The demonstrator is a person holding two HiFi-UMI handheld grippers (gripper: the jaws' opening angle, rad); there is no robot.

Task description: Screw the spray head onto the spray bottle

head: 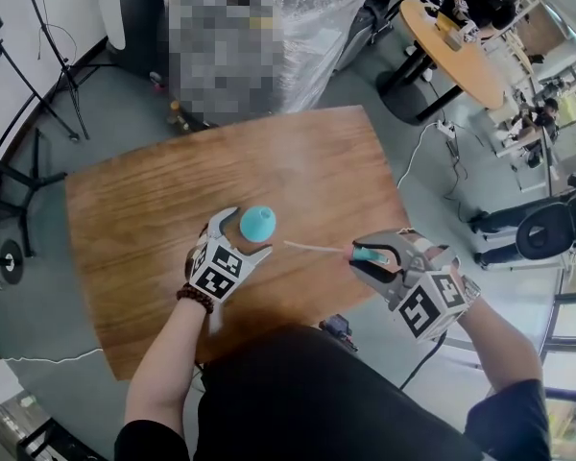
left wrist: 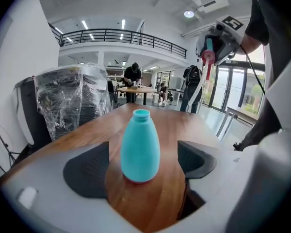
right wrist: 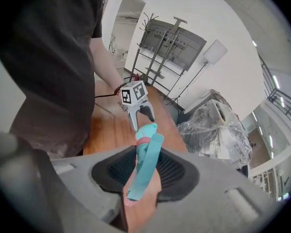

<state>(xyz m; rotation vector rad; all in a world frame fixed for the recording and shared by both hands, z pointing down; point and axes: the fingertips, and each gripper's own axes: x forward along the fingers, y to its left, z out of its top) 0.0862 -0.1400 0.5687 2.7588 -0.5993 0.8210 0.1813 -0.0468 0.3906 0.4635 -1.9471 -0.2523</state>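
Two grippers work close over the near edge of a wooden table (head: 154, 209), held by a person whose dark shirt covers that edge in the head view. The left gripper (head: 244, 234) has its jaws spread wide. The teal spray bottle (left wrist: 140, 147) stands upright on the wood between them, its neck uncapped and a clear gap on either side. A beaded bracelet (head: 196, 298) sits on that wrist. To the right and apart from the bottle, the right gripper (head: 367, 255) is clamped on the teal spray head (right wrist: 145, 169). Its thin pale tube (head: 317, 248) reaches across the table toward the bottle and stops short of it. Nothing lies between the tube's tip and the bottle.

The tabletop is bare brown wood with a visible grain, standing on a grey floor. Beyond its far edge rises a bulky load wrapped in clear plastic film (left wrist: 68, 101). Black stand legs (head: 58, 75) spread at the left, and a white cable (head: 427, 142) trails across the floor at the right. Farther off, a person in dark clothes sits at a round table (head: 451, 60). A railed mezzanine (left wrist: 116, 35) runs under a white ceiling with round lights.

In the right gripper view a rounded teal shape with a pink band lies beyond the jaws; whether it belongs to the head or the bottle cannot be told.
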